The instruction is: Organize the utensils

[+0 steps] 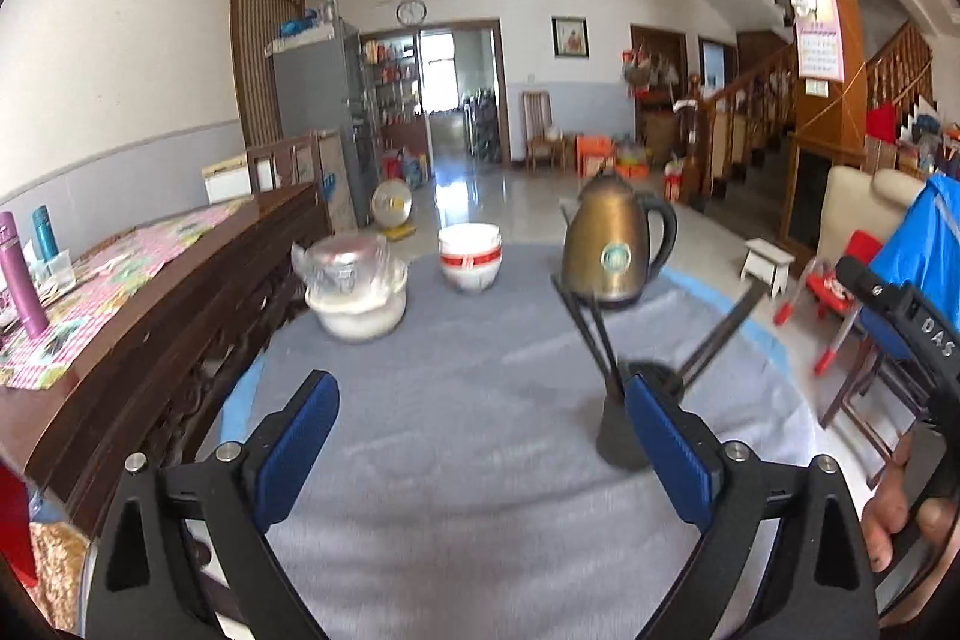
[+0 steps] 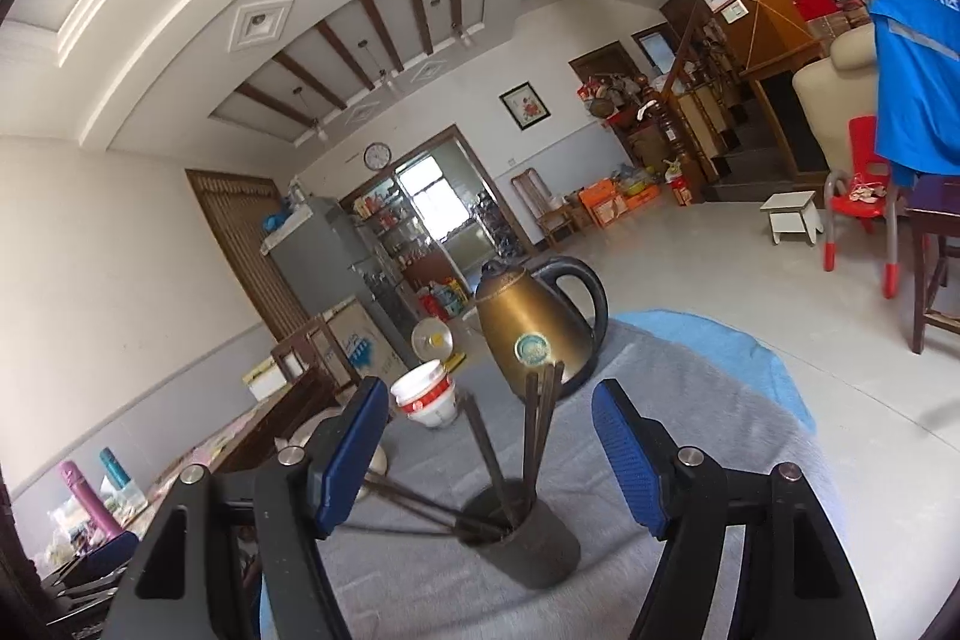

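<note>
Several dark chopsticks (image 2: 480, 466) stand in a dark cylindrical holder (image 2: 528, 544) on the grey-clothed table (image 1: 456, 400), some upright, a couple splayed low toward the left over the rim. Both tongs are spread wide and carry nothing: right tongs (image 2: 489, 460) hover just above and around the holder, with the sticks rising between the blue pads (image 2: 354, 448); left tongs (image 1: 474, 436) sit lower beside it, with the holder (image 1: 624, 430) just past the right pad (image 1: 666, 436) in that view. Main risk, as I judge it: the holder looks narrow and light, and the low-leaning sticks put weight off to one side, so a bump from either pad or a sideways pull on one stick could tip it and spill the lot. Closing the right tongs from here could catch two or three sticks at once, or pinch one at a slant so that it pivots and slips. The brass-coloured electric kettle (image 2: 534, 322) stands near behind the holder, and a stack of red-banded white bowls (image 2: 429, 397) is off to its left, so a long stick swung out could knock either. Covered white bowls (image 1: 354, 292) sit further left, well apart. Cloth could let the holder skid. Left view is motion-blurred, so exact gaps there are hard to call.
</note>
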Tool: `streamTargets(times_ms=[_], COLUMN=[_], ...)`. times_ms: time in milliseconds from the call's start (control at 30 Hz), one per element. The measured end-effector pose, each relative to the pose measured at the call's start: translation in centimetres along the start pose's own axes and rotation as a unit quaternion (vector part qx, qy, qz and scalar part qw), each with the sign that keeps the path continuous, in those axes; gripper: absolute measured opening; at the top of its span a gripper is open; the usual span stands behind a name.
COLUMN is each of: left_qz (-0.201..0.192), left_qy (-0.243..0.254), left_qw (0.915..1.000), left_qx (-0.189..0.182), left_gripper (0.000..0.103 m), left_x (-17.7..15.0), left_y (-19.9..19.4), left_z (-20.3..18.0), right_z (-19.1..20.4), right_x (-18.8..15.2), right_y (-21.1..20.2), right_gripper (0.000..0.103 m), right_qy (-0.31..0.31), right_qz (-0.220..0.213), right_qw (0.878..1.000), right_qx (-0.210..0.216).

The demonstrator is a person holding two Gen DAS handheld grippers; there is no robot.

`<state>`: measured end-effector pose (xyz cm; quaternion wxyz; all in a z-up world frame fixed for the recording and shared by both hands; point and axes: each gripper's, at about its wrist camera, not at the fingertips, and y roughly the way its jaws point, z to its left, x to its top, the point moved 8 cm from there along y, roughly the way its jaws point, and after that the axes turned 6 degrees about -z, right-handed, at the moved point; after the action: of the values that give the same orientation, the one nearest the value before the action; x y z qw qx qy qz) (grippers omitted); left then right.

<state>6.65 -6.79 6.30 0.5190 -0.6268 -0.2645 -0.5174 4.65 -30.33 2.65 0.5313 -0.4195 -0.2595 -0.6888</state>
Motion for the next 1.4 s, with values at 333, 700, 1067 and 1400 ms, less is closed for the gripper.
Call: streamTargets(times_ms=[333, 700, 1067, 1400], left_qz=[0.01, -0.01, -0.006, 0.008], left_qy=[0.01, 0.053, 0.069, 0.073], left_qw=[0.9991, 0.996, 0.9931, 0.9915], left_qx=[0.04, 0.072, 0.094, 0.108], left_gripper=[0.096, 0.097, 0.098, 0.098], left_x=[-1.9, -2.3, -2.9, -3.8], left_y=[-3.5, -6.5, -6.6, -6.7], left_z=[1.4, 2.3, 2.5, 2.9], right_z=[1.5, 3.4, 4.4, 4.2], right_x=[-2.0, -2.7, -4.5, -5.2], right_y=[-7.0, -11.0, -11.0, -11.0], right_gripper=[0.074, 0.074, 0.074, 0.074], right_qy=[-0.04, -0.063, -0.081, -0.097], right_qz=[0.045, 0.033, 0.044, 0.043], right_qw=[0.998, 0.997, 0.995, 0.994], right_qx=[0.026, 0.042, 0.04, 0.024])
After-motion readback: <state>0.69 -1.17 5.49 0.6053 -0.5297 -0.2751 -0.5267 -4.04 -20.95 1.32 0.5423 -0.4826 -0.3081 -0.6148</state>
